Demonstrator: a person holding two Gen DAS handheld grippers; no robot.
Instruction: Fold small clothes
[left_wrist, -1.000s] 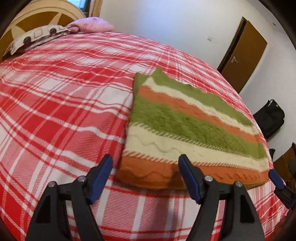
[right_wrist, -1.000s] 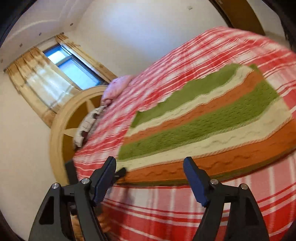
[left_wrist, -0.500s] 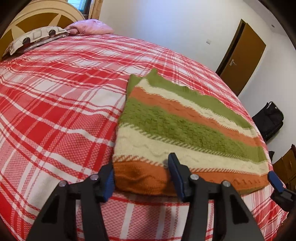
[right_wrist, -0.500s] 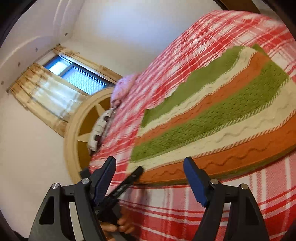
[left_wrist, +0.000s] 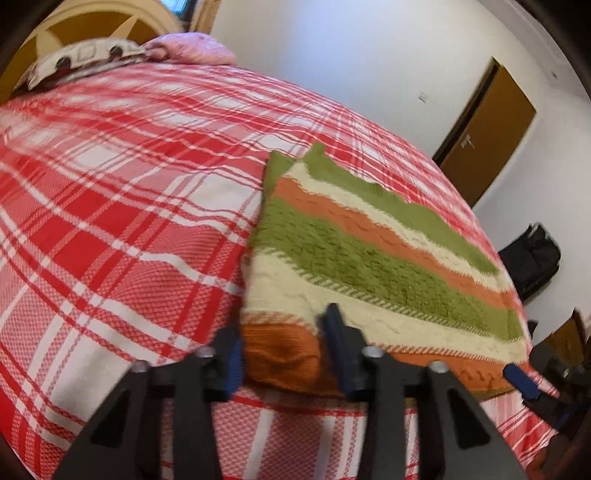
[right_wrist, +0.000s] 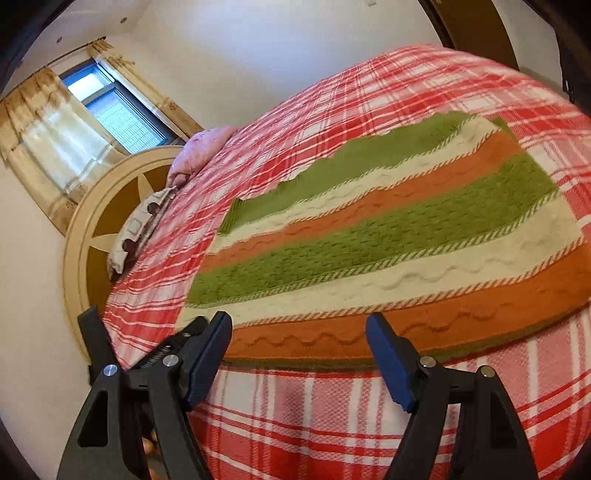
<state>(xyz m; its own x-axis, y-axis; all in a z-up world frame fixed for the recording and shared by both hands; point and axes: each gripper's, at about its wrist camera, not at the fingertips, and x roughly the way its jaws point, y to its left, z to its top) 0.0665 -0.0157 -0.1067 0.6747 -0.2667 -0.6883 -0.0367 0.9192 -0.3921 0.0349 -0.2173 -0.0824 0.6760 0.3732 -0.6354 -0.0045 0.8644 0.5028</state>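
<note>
Knit garment (left_wrist: 369, 258): green, cream, orange stripes. Bedspread (left_wrist: 129, 221): red-white plaid. Gripper pads (right_wrist: 388, 354): blue. Pillow (left_wrist: 192, 51): pink.

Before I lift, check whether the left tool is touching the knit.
Touching. In the left wrist view the left tool, whose jaws have just been closing, straddles the knit's orange corner, and the cloth bunches between its pads.

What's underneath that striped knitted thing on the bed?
The striped knit lies flat on the red plaid bedspread, which shows all around it. Whatever is directly beneath it is covered.
</note>
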